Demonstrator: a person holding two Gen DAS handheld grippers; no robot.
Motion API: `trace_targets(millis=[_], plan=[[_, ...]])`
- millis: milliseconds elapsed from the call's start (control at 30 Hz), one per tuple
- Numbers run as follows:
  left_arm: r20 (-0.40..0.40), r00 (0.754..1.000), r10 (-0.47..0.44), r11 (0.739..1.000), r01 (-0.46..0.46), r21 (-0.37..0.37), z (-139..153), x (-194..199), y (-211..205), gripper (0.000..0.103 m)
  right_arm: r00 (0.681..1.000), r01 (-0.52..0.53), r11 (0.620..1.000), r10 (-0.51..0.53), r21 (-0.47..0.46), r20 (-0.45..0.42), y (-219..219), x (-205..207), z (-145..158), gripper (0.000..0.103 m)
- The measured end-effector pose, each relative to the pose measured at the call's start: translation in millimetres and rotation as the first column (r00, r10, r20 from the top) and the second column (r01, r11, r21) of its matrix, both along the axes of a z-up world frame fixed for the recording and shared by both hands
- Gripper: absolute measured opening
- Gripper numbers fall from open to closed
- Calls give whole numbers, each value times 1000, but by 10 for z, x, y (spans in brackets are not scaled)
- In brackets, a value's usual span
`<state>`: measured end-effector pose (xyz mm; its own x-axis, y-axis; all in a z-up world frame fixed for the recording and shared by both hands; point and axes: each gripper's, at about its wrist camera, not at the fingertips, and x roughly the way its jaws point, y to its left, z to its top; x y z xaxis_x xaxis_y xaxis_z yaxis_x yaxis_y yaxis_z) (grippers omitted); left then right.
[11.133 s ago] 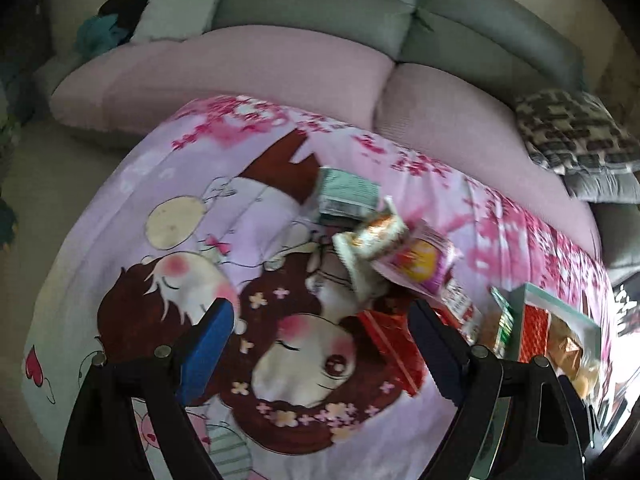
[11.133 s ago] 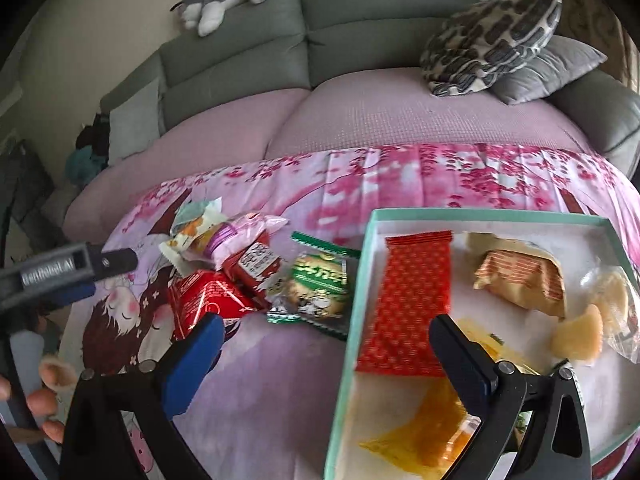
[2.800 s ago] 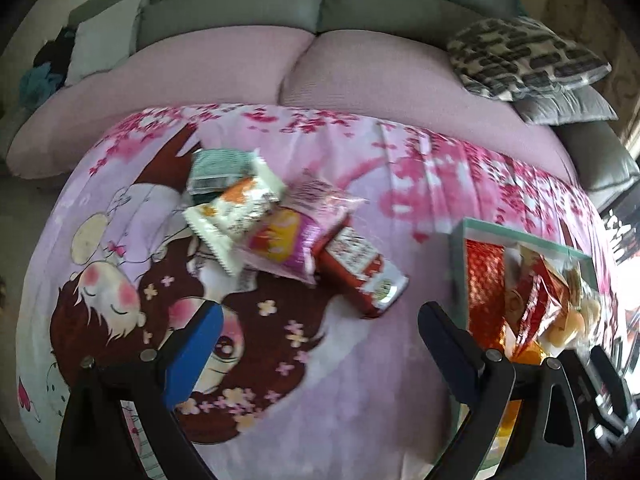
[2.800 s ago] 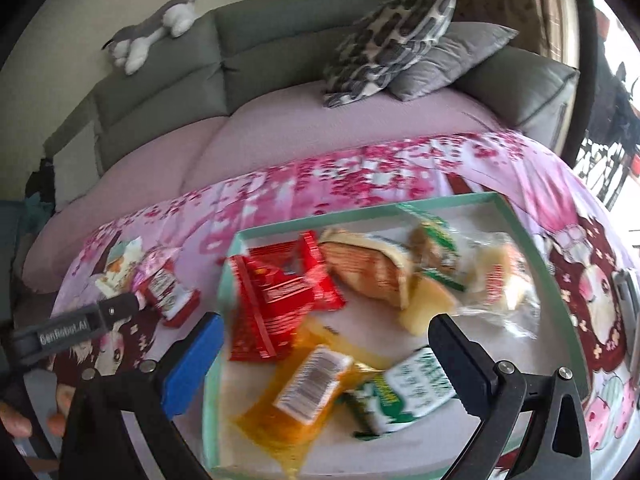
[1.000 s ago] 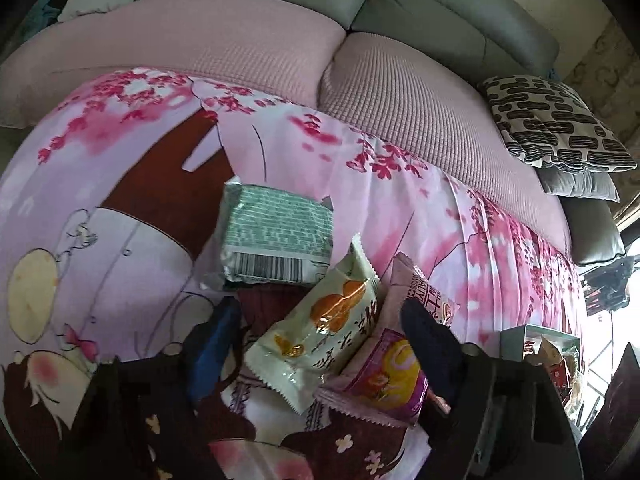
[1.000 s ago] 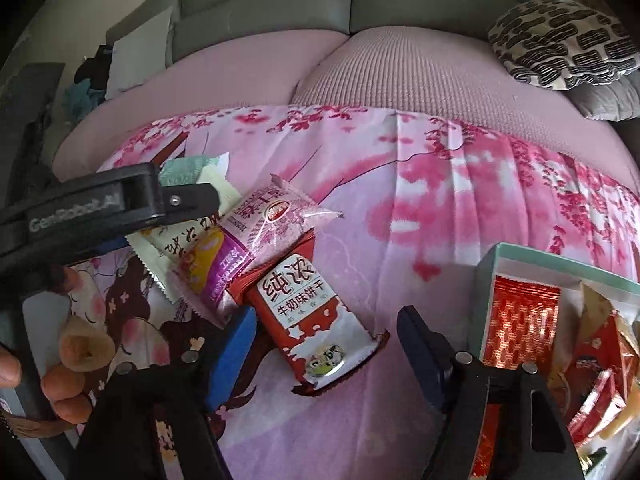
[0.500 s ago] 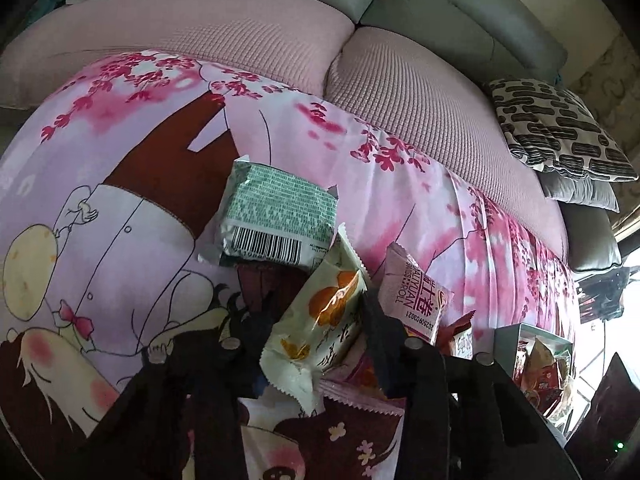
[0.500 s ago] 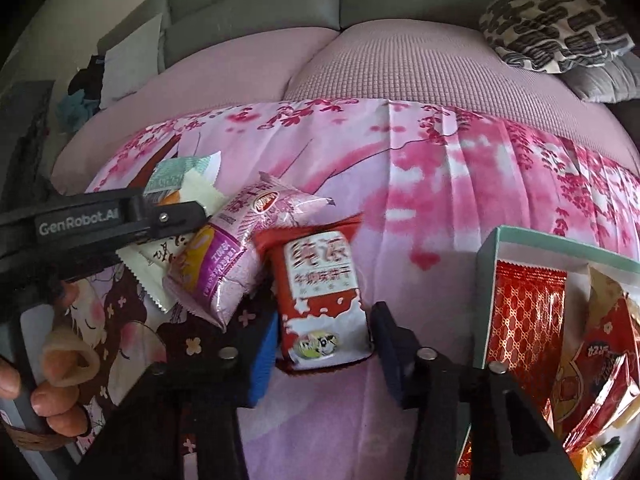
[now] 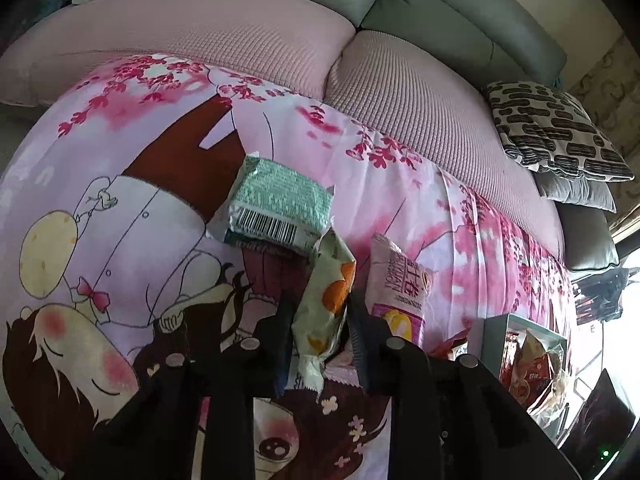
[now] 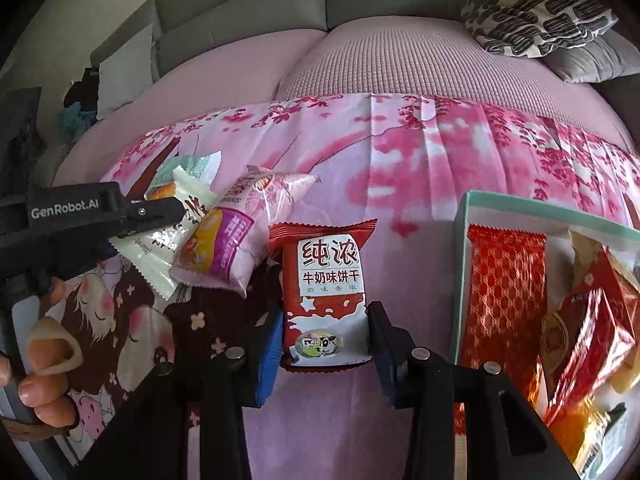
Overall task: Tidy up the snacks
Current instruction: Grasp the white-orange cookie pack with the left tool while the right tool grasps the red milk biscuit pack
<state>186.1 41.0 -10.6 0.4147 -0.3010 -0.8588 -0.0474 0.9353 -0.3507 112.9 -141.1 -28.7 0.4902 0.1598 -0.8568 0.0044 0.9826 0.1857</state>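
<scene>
My left gripper (image 9: 320, 324) is shut on a cream snack packet with orange print (image 9: 324, 304), pinched upright just above the cloth. My right gripper (image 10: 324, 336) is shut on a red-and-white milk biscuit packet (image 10: 325, 280), held upright. A pink and purple packet (image 10: 240, 232) lies left of it, also in the left wrist view (image 9: 398, 288). A green packet (image 9: 276, 208) lies flat beyond the left gripper. The teal-rimmed box (image 10: 464, 248) at the right holds several snacks, among them a red patterned packet (image 10: 504, 292).
The pink cartoon cloth (image 10: 400, 160) covers the surface in front of a sofa with pink seat covers (image 9: 240, 36). Patterned and grey cushions (image 10: 536, 12) lie at the far right. The left gripper's body (image 10: 92, 216) and the hand holding it show at the left.
Both grippers have closed: the left on the cream packet, the right on the milk biscuit packet. Both packets now stand lifted off the cloth between the fingers.
</scene>
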Motion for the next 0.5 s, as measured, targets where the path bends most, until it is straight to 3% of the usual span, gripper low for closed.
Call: trace_targets(millis=[500], plan=[[-41, 999, 6, 999, -4, 39, -59, -151, 60, 25, 1000, 0, 1000, 0, 22, -17, -42, -156, -38, 43]])
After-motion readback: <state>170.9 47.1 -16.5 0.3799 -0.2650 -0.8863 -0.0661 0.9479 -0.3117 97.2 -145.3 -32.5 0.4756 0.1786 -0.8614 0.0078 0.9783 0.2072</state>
